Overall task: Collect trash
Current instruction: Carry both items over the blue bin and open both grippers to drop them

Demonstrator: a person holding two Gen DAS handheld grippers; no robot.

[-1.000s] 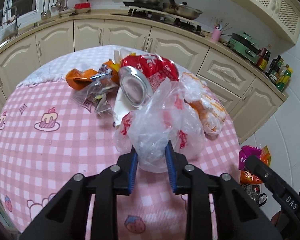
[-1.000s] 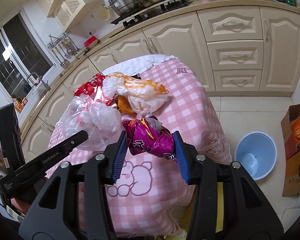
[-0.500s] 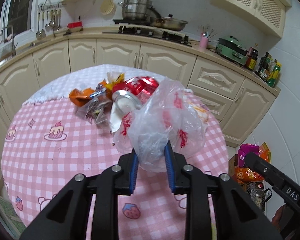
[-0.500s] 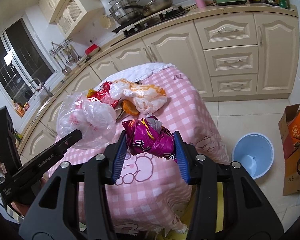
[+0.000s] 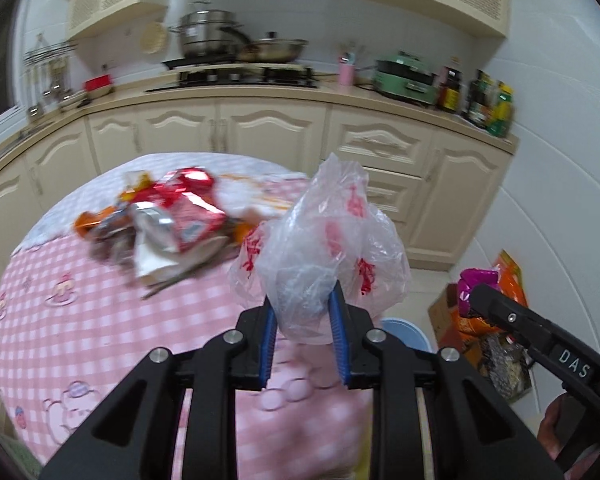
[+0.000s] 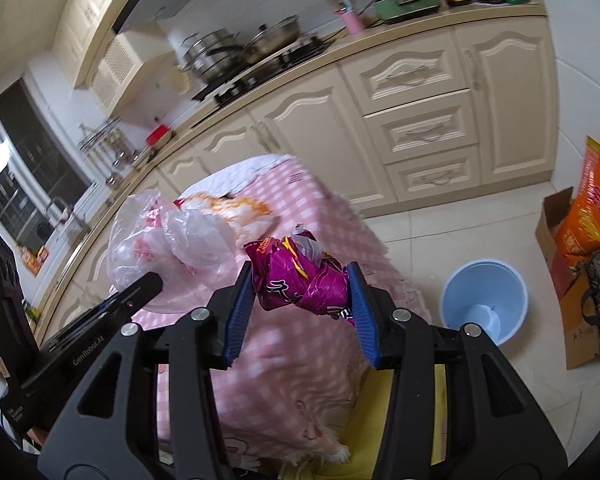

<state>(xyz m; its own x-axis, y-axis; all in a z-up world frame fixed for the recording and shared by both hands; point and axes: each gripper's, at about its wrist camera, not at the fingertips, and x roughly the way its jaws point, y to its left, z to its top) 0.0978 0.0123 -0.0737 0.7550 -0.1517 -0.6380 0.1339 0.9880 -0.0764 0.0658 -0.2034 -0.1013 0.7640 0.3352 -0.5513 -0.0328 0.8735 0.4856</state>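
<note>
I am pinching the crumpled clear plastic bag with red print (image 5: 328, 256) in my left claw (image 5: 303, 330), jaws nearly together, lifted off the pink checked tablecloth (image 5: 100, 320). My right claw (image 6: 300, 304) is clamping the crumpled magenta foil snack wrapper (image 6: 300, 276), half closed, so both can go into the pale blue round bin (image 6: 482, 300) to its lower right.

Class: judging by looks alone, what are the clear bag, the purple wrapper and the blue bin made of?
Clear bag: thin plastic film, see-through, crinkled.
Purple wrapper: probably foil-lined plastic, glossy creases, silvery inside.
Blue bin: seemingly rigid plastic, smooth, evenly coloured.
</note>
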